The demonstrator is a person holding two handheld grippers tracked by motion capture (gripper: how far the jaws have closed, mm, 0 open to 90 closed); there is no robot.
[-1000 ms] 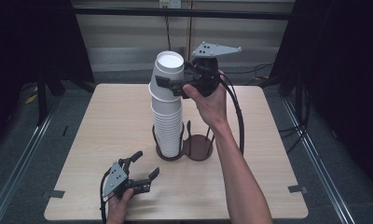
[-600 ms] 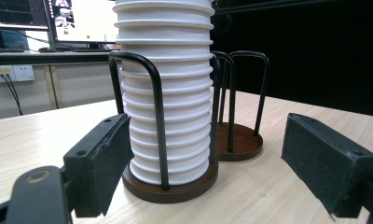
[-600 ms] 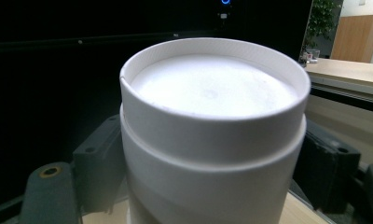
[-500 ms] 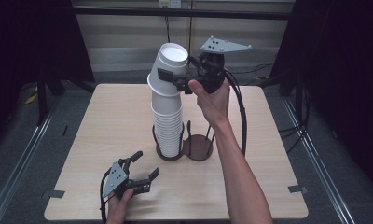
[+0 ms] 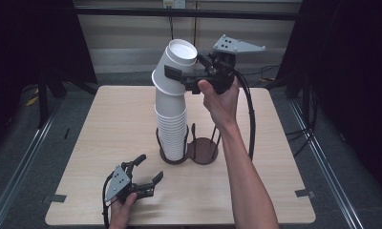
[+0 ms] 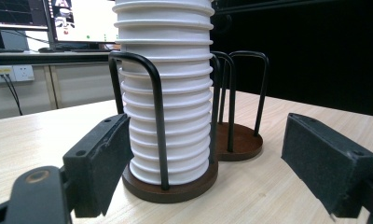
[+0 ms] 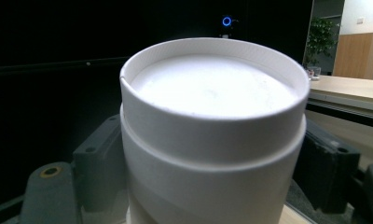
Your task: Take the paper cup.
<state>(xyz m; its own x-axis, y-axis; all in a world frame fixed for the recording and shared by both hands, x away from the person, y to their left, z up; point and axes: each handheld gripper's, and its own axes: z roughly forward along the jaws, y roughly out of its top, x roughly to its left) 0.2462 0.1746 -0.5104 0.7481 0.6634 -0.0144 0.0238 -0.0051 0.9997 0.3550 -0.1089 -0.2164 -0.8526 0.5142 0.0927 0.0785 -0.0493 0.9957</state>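
A tall stack of upside-down white paper cups (image 5: 172,125) stands in the left ring of a dark wire holder (image 5: 168,157) at the table's middle. The top cup (image 5: 181,51) is lifted and tilted toward the right, its rim still over the stack. My right gripper (image 5: 184,71) is shut on that cup (image 7: 212,121), one pad (image 7: 99,161) on each side of its wall. My left gripper (image 5: 150,168) rests open on the table near the front edge; it points at the stack (image 6: 168,102), nothing between its pads (image 6: 100,161).
The holder's right ring (image 5: 204,149) has a brown round base (image 6: 239,143) and stands bare beside the stack. The light wooden table (image 5: 108,124) has dark floor and metal rails around it. A cable hangs from the right gripper down past the forearm.
The right gripper has risen a little with the top cup and tipped it further to the right. The left gripper has stayed where it was.
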